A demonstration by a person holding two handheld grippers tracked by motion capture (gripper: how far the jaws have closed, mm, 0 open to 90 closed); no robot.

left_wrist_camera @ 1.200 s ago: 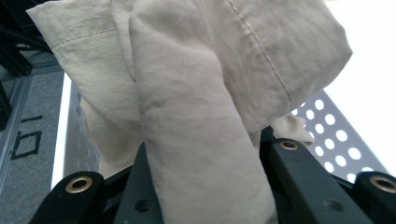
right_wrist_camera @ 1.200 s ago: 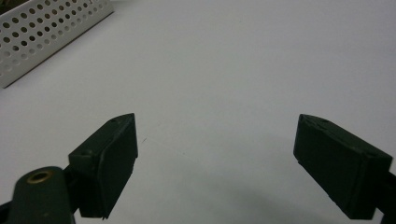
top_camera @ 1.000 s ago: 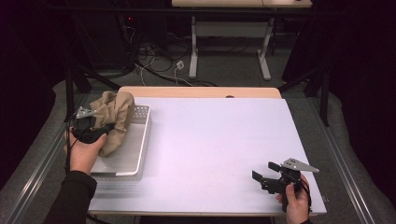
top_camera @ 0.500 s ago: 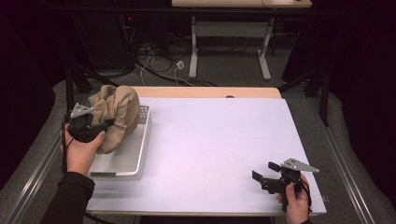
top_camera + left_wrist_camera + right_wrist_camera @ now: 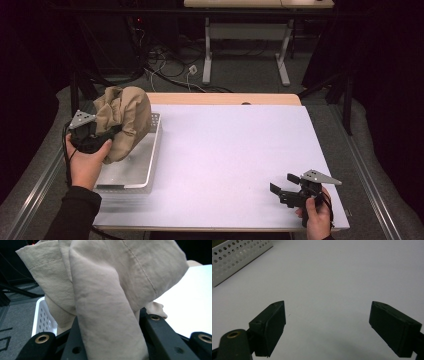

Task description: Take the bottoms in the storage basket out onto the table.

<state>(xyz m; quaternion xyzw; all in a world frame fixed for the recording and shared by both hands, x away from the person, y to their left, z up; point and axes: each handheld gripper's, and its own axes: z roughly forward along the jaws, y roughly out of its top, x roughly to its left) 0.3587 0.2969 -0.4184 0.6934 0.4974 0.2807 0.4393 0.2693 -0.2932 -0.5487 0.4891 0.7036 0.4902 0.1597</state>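
A crumpled beige cloth hangs bunched above the white perforated tray at the table's left. My left gripper is shut on it, lifted over the tray. In the left gripper view the cloth is wedged between the black jaws and hides most of what lies beyond, with the tray's wall below at left. My right gripper rests near the table's front right corner. Its jaws stand wide apart over the bare white tabletop, with nothing between them.
The white tabletop stretches between the tray and the right hand. The tray's perforated wall appears at the top left of the right gripper view. Beyond the table's far wooden edge are desk legs and cables on the floor.
My left gripper has risen with the cloth, lifting the bundle off the tray's floor. The right gripper has stayed where it was.
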